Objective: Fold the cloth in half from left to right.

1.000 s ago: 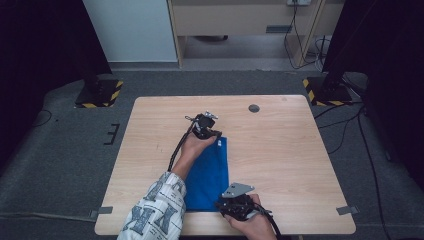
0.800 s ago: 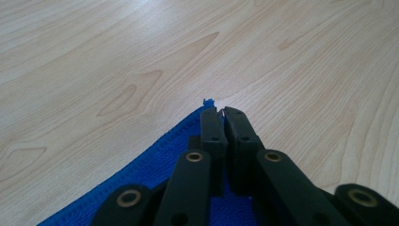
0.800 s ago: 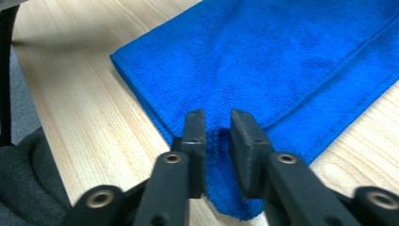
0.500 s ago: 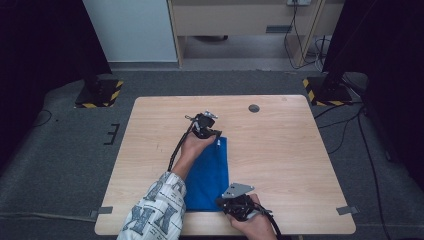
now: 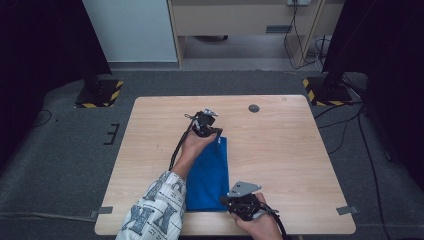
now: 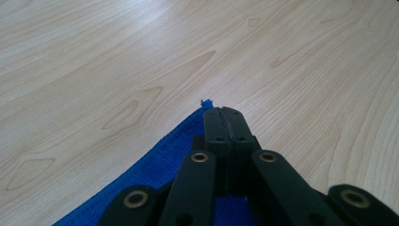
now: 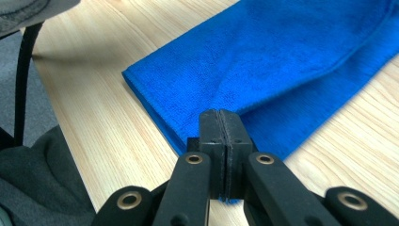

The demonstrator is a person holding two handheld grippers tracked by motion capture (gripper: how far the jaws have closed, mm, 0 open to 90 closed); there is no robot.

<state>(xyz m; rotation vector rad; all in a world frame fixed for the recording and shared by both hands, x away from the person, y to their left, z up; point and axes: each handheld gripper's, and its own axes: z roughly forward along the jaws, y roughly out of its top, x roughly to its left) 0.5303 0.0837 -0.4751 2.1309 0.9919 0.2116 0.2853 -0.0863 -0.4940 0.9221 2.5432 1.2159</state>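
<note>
Here, a blue cloth point(image 5: 208, 172) lies folded into a long strip on the pale wooden table point(image 5: 285, 150), running from near the middle of the tabletop back toward the person's edge. The left gripper point(image 5: 216, 134) sits at the strip's far right corner, and in the left gripper view its two black jaws stand pressed flat together with the blue corner point(image 6: 205, 103) pinched between them, a small tuft of fabric poking out just past the tips. The right gripper point(image 5: 231, 199) is at the strip's near right corner, close to the table's front edge; in the right gripper view its jaws are likewise closed tight on the cloth's edge point(image 7: 197, 122), with the fabric spreading away up and to the right in a soft fold. Both sets of jaws have just been closing onto the cloth. The left forearm wears a patterned sleeve point(image 5: 152, 210) printed with large letters, too blurred to read. A small dark round disc point(image 5: 254, 108) sits in the tabletop near its far edge, well apart from the cloth.
</note>
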